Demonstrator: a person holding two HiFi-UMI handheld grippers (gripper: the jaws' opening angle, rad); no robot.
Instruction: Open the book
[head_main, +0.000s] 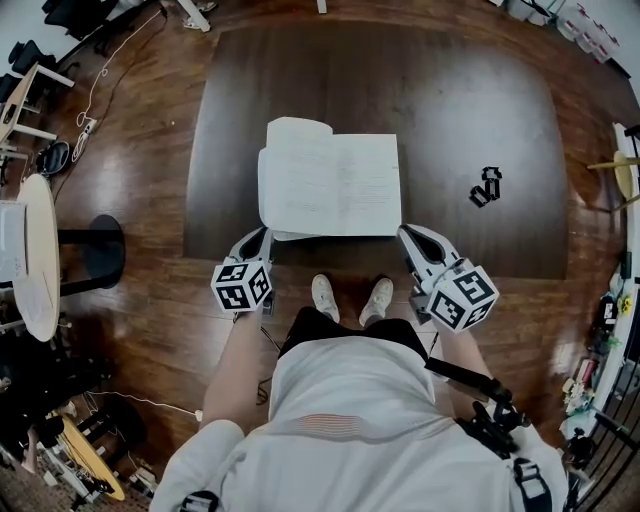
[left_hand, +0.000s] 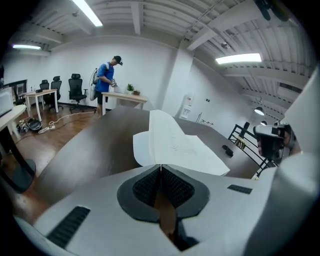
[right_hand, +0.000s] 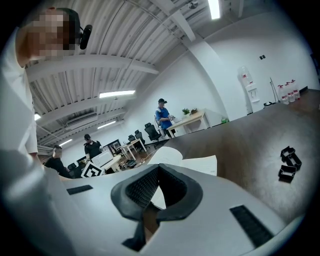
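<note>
The book (head_main: 330, 185) lies open on the dark table (head_main: 470, 110), white pages up, and its far left leaf (head_main: 297, 128) curls upward. My left gripper (head_main: 264, 236) is shut at the book's near left corner. In the left gripper view the jaws (left_hand: 160, 167) meet in a line and a leaf (left_hand: 162, 130) stands upright just beyond them; whether a page edge is pinched I cannot tell. My right gripper (head_main: 406, 233) sits at the near right corner. Its jaws (right_hand: 159, 172) stand slightly apart, with white paper (right_hand: 158, 198) showing through the gap.
A small black object (head_main: 486, 187) lies on the table to the right of the book. A round white table (head_main: 35, 250) and a black stand (head_main: 95, 250) are to the left on the wooden floor. My feet (head_main: 350, 298) are at the table's near edge. Desks, chairs and people fill the background.
</note>
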